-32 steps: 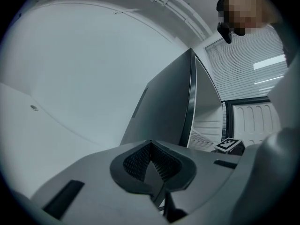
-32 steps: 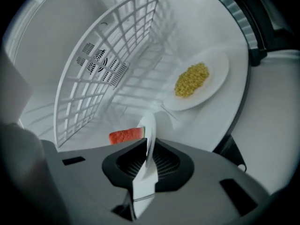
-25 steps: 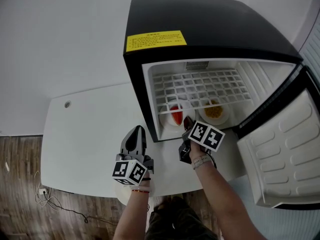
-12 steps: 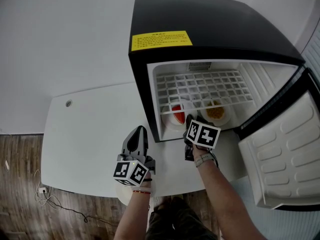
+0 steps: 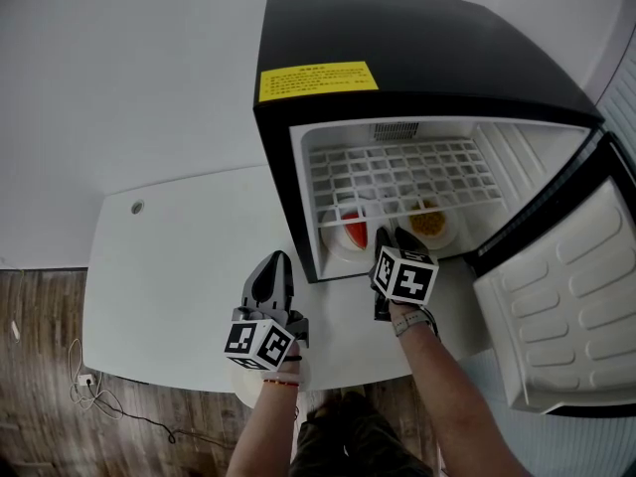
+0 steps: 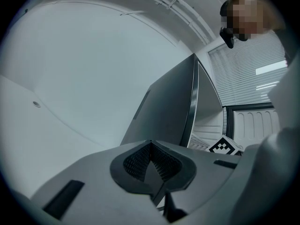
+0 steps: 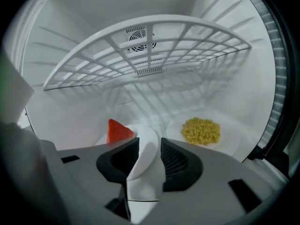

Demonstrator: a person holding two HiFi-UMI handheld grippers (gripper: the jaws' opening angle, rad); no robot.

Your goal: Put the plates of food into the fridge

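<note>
We start with the black fridge (image 5: 417, 38), which fills the upper right of the head view. Its door (image 5: 566, 306) is swung wide open at the lower right. The white table (image 5: 179, 266) it stands on spreads across the left and centre.

Inside the fridge, a white wire shelf (image 5: 397, 172) spans the cavity. Both plates sit on the floor beneath it: the plate with red food (image 5: 338, 244) at the left and the plate with yellow food (image 5: 447, 235) just beside it on the right.

The right gripper (image 5: 390, 237) reaches into the fridge mouth at centre frame. Its jaws have just been opening, and the near rim of the red-food plate lies loosely between them, no longer pinched. The left gripper (image 5: 272, 262) hangs over the table at lower centre with its jaws closed on nothing.

We judge that this is the release of the last plate, so the task is nearly done. The next move should draw the right gripper straight back off the rim without dragging the plate. After that, the door is probably pushed shut.
</note>
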